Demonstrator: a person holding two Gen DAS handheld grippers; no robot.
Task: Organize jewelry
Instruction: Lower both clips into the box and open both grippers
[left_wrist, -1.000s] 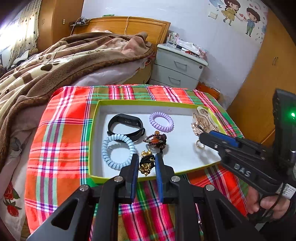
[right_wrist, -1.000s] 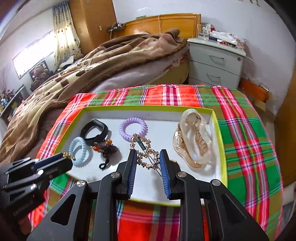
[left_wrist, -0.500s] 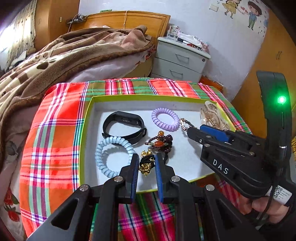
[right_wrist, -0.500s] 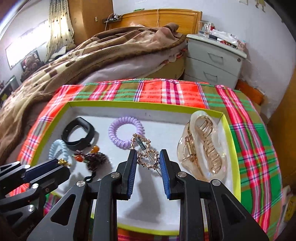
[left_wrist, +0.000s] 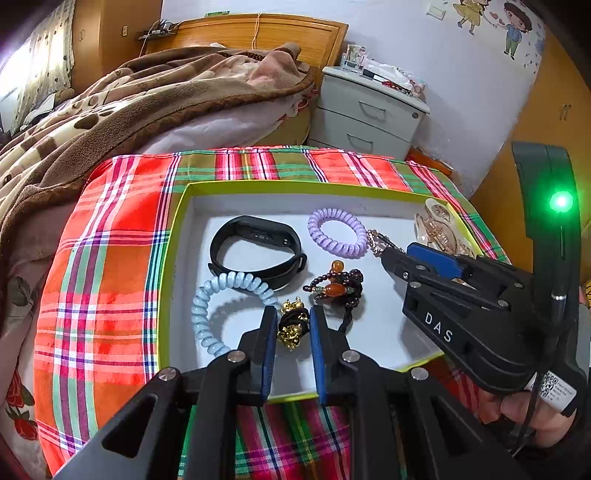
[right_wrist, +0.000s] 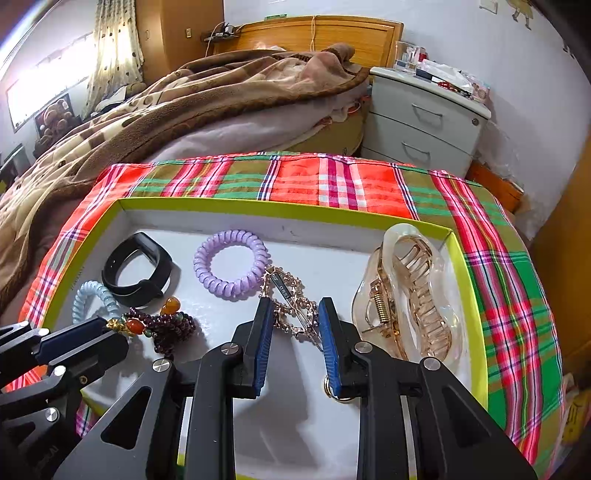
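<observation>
Shallow tray (right_wrist: 460, 258), lime rim, white floor, on plaid-covered counter (right_wrist: 332, 181); all jewelry lies inside.
Claw hair clip (right_wrist: 410, 295), right side: rigid translucent plastic, metal spring; likely brittle, take by body.
Black wristband (left_wrist: 255, 251): flexible, matte.
Lilac coil tie (right_wrist: 231, 264), pale-blue coil tie (left_wrist: 221, 306): springy, light, easy by loop.
Gold chain (right_wrist: 291, 302): limp, slippery; right tool (right_wrist: 291, 325) straddles it, contact unclear.
Black-gold charm (left_wrist: 291, 325): small, knobbly; left tool (left_wrist: 293, 332) pinches it.
</observation>
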